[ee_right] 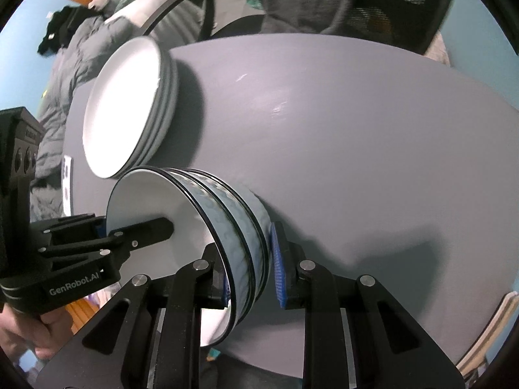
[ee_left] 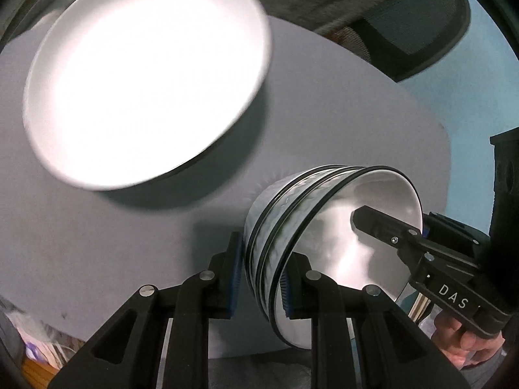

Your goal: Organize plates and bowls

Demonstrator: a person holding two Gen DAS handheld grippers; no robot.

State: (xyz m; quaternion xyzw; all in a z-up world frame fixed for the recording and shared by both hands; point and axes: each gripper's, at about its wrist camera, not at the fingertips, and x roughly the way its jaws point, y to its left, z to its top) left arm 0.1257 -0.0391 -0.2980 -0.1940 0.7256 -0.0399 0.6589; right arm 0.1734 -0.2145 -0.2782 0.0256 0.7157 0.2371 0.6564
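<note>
A stack of nested pale-blue bowls with black rims and white insides stands on the grey table. It also shows in the right wrist view. My left gripper straddles the stack's rim, one finger inside and one outside. My right gripper straddles the opposite rim the same way. Neither pair of pads clearly presses the bowls. A stack of white plates sits beyond, seen also in the right wrist view.
A black mesh office chair stands at the table's far edge. A grey jacket hangs beside the plates. A small white strip lies near the table's left edge. The table edge is close under my grippers.
</note>
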